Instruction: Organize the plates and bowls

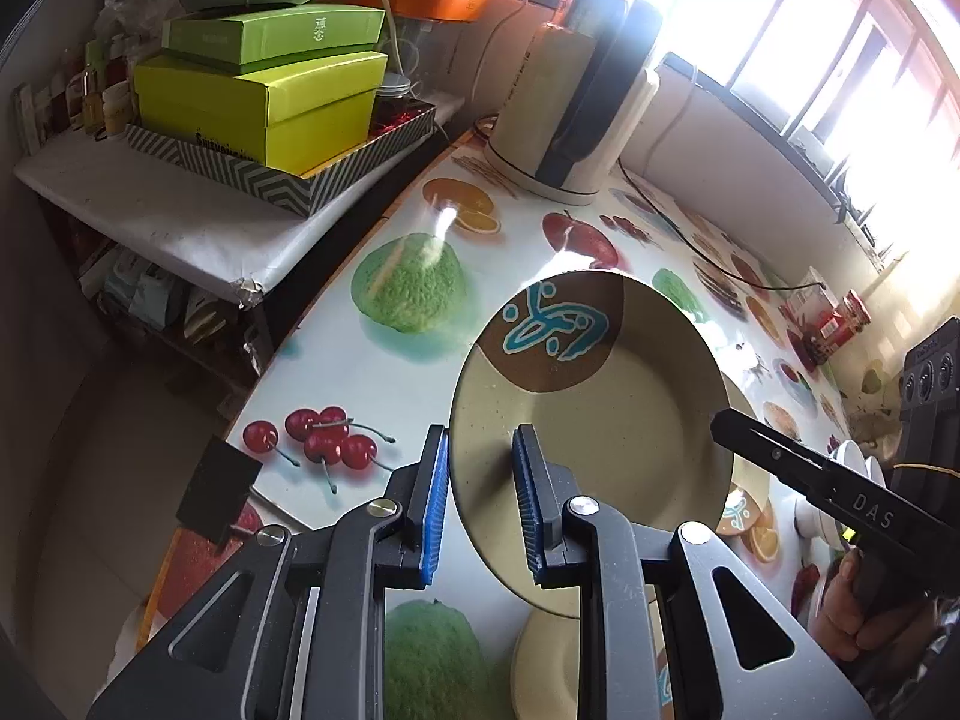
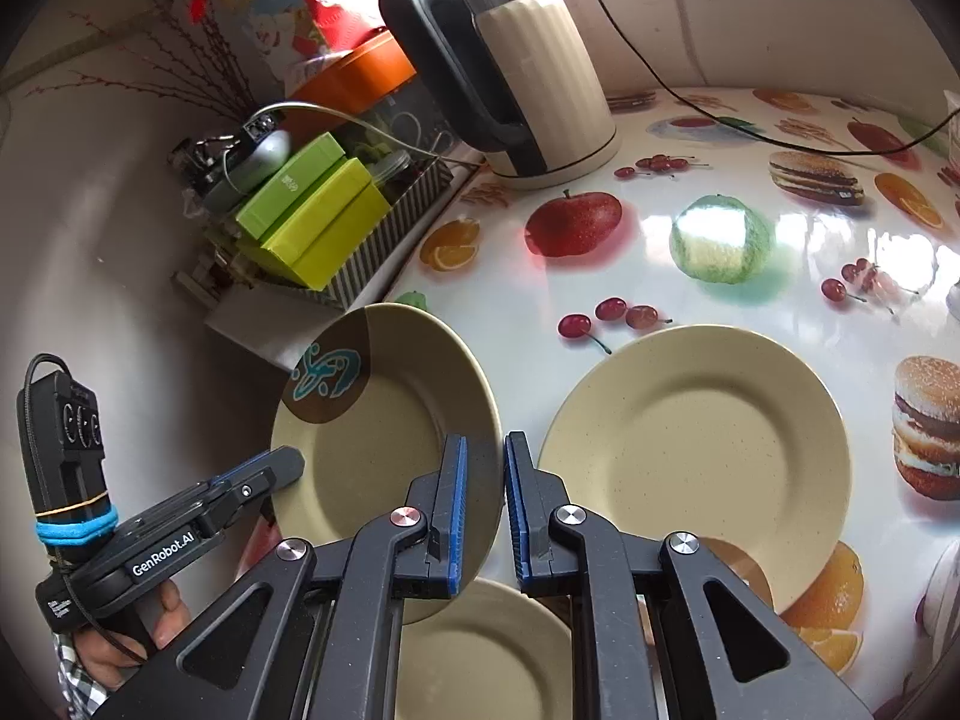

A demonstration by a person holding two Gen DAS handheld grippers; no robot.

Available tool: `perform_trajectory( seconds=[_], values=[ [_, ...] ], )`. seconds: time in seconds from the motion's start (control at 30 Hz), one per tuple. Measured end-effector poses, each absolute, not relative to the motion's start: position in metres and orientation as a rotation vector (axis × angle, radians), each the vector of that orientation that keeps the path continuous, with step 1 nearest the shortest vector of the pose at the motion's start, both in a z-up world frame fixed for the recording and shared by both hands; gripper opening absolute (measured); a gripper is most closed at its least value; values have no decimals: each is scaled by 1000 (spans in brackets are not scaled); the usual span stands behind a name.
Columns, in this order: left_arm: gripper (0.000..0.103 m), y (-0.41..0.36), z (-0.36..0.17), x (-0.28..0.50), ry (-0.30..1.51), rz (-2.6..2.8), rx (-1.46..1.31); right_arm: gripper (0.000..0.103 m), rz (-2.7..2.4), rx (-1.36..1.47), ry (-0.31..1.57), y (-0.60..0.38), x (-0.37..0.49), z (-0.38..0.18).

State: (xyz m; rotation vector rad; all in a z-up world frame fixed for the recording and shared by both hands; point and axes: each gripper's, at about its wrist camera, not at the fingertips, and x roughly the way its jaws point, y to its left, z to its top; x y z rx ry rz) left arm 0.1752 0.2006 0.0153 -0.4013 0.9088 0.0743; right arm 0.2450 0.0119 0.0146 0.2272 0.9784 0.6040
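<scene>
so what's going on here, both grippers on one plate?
Yes. A person holds the beige plate with a brown patch and teal motif between the left gripper and right gripper, each clamped on an opposite rim, tilted above the fruit-print table. Two plain beige plates lie on the table nearby.

table (image 2: 690, 276): fruit-print cloth | on it: kettle (image 2: 540, 90), plain plate (image 2: 696, 444)

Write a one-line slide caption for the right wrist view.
Both grippers lift a patterned beige plate by its rim above two plain plates on a fruit-print table.
</scene>
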Motion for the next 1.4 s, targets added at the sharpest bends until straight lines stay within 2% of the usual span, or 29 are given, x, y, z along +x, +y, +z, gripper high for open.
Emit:
perform_trajectory(
  seconds=[0.77,1.4],
  values=[
    [23,155,-9,125,983,-1,-386,13,515,268,1010,-37,167,-5],
    [23,141,-20,114,1028,-3,-359,13,484,285,1037,-50,143,-21]
  ],
)
